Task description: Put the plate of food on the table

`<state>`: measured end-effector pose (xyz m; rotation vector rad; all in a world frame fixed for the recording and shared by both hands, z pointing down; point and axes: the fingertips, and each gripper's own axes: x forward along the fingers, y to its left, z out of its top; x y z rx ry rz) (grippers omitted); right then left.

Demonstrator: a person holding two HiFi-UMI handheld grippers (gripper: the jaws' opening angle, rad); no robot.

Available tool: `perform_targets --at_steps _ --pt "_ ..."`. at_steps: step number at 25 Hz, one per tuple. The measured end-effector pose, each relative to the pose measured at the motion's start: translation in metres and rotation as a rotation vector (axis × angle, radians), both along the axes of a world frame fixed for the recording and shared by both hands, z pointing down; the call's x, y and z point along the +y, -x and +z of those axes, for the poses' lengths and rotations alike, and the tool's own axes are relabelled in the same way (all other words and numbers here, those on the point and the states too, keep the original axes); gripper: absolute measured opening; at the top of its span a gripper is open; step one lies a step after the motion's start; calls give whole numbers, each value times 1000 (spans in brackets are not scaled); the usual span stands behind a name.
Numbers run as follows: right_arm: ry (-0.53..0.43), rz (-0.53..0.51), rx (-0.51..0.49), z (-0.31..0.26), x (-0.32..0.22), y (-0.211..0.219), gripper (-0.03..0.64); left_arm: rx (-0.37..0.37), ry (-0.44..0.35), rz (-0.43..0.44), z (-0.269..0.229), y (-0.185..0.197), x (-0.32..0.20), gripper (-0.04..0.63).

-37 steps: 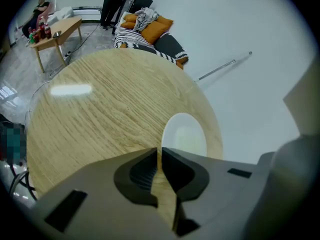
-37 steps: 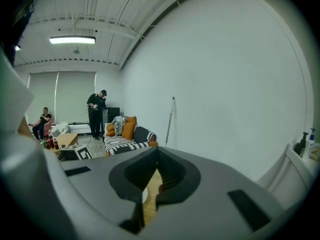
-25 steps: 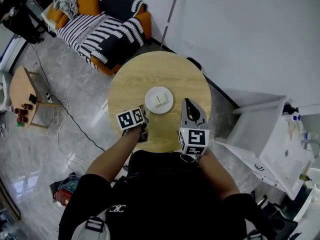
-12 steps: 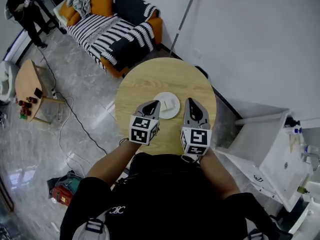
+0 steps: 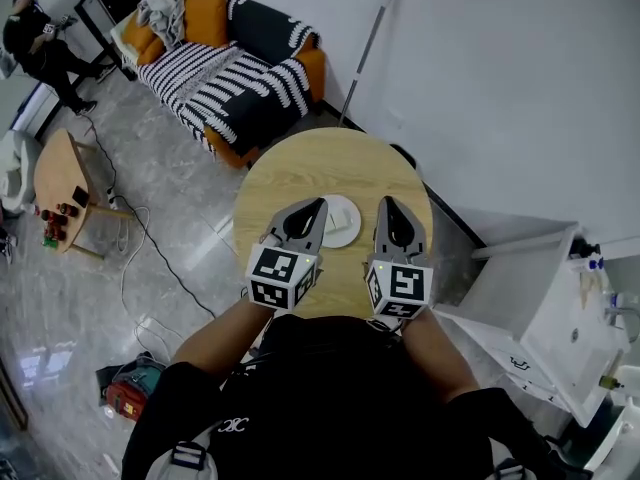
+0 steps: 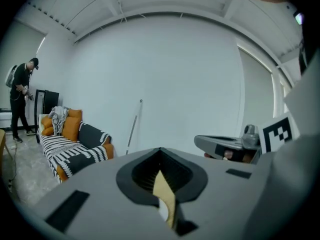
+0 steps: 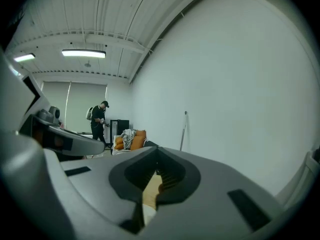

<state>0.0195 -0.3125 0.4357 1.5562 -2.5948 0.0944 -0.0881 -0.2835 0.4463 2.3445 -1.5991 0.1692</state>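
plate (image 5: 343, 225) on table (image 5: 300, 163) lies between left gripper (image 5: 316, 206) and right gripper (image 5: 387, 205), both jaws together.

Bright even indoor light, ceiling strip light (image 7: 83, 53), heavy fisheye bending, black corners, blurred foreground.

The left gripper (image 5: 316, 206) is covering the left edge of the plate (image 5: 350, 236) on the table (image 5: 330, 158), and the food (image 5: 343, 218) on it is showing too small to name. The person's torso (image 5: 330, 388) is hiding the table's near rim.
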Motion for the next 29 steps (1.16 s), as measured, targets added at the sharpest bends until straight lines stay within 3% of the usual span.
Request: perform_targets --at_steps 4,9,20,25,29 --pt "-3 -10 7 -4 1 1 8 39 2 14 -19 -4 3 8" --pt "-1 -18 5 -4 1 -2 6 9 -26 22 -30 -10 3 8" --pt "-29 -28 -3 -14 5 -2 6 7 -12 4 -23 -8 4 8" --pt "-24 -23 -6 -15 7 -5 7 73 20 2 -19 -7 4 8" --pt "-18 -13 -9 -14 6 -7 7 73 30 -15 -15 0 2 8"
